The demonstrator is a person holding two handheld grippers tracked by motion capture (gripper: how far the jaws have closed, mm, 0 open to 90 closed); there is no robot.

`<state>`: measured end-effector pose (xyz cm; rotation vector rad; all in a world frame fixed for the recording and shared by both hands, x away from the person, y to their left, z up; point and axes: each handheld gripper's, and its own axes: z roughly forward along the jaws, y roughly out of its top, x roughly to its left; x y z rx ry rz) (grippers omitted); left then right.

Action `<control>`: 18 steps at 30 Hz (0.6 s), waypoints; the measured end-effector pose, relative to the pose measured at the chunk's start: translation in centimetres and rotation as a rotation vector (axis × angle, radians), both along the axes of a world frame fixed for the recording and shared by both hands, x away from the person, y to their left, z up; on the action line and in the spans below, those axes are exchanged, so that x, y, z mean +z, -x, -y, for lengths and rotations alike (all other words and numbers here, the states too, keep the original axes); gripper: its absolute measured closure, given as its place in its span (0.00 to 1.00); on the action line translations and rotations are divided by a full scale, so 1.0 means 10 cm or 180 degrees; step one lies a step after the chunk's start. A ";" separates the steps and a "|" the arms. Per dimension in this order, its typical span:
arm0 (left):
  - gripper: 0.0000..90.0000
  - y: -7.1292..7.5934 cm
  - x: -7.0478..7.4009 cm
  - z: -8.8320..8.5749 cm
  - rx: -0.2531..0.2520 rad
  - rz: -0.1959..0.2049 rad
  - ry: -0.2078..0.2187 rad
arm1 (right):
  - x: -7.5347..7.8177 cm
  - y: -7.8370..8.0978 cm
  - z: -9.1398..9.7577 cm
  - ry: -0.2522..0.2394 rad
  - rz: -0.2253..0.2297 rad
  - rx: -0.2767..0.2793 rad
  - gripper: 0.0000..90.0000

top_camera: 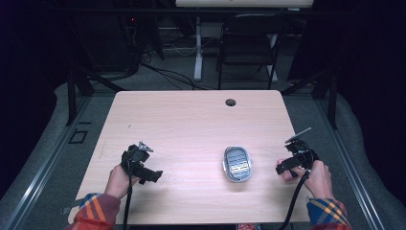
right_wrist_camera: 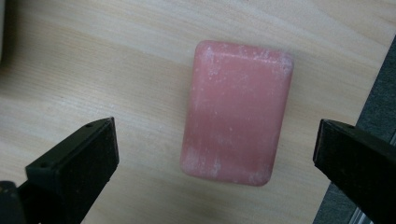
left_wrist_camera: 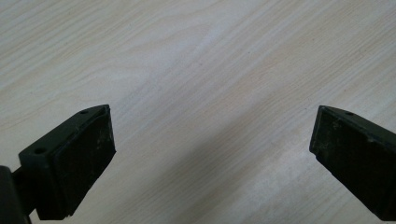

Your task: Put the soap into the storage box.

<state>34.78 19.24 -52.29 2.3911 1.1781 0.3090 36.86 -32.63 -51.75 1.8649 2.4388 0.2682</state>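
Observation:
A pink bar of soap (right_wrist_camera: 236,116) lies flat on the wooden table (top_camera: 191,120), close to its right edge. My right gripper (right_wrist_camera: 217,135) hangs over it, open, one jaw on each side of the bar and neither touching it. A grey oval soap dish (top_camera: 238,164) with a ridged insert sits on the table left of my right gripper (top_camera: 283,167). My left gripper (top_camera: 152,175) is at the front left of the table. The left gripper (left_wrist_camera: 212,126) is open over bare wood with nothing between its jaws.
The table's right edge (right_wrist_camera: 348,107) runs just past the soap, with grey floor beyond it. A cable hole (top_camera: 231,102) sits near the table's far edge. A black chair (top_camera: 249,45) and a white desk leg (top_camera: 197,48) stand behind the table.

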 end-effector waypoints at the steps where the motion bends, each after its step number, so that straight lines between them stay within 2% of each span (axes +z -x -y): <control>1: 0.00 0.00 0.00 0.00 0.0000 -0.0001 -0.0005 | -0.02 -0.01 -0.01 -0.0009 0.0035 -0.0034 0.00; 6: 0.00 -0.01 0.00 -0.01 -0.0001 -0.0010 -0.0011 | -0.06 -0.09 -0.01 0.0042 -0.0069 0.0000 0.00; 7: 0.00 -0.01 0.00 -0.01 -0.0009 -0.0014 -0.0014 | -0.09 -0.09 -0.03 0.0007 -0.0007 -0.0079 0.00; 8: 0.00 0.00 0.00 -0.01 -0.0012 -0.0011 -0.0015 | -0.07 -0.11 -0.02 0.0050 -0.0100 -0.0022 0.00; 11: 0.00 0.00 0.00 0.00 -0.0012 -0.0005 -0.0018 | -0.10 -0.14 -0.03 0.0006 -0.0079 -0.0075 0.00; 13: 0.00 0.00 0.00 0.00 -0.0014 -0.0006 -0.0017 | -0.10 -0.15 -0.03 0.0048 -0.0100 -0.0070 0.00; 15: 0.00 0.00 0.00 0.00 -0.0018 -0.0008 -0.0018 | -0.12 -0.16 -0.03 0.0022 -0.0074 -0.0109 0.00; 17: 0.00 0.00 0.00 0.00 -0.0023 -0.0008 -0.0020 | -0.11 -0.18 -0.02 0.0071 -0.0151 -0.0059 0.00; 18: 0.00 0.00 0.00 0.00 -0.0026 -0.0006 -0.0021 | -0.13 -0.18 -0.03 0.0061 -0.0135 -0.0096 0.00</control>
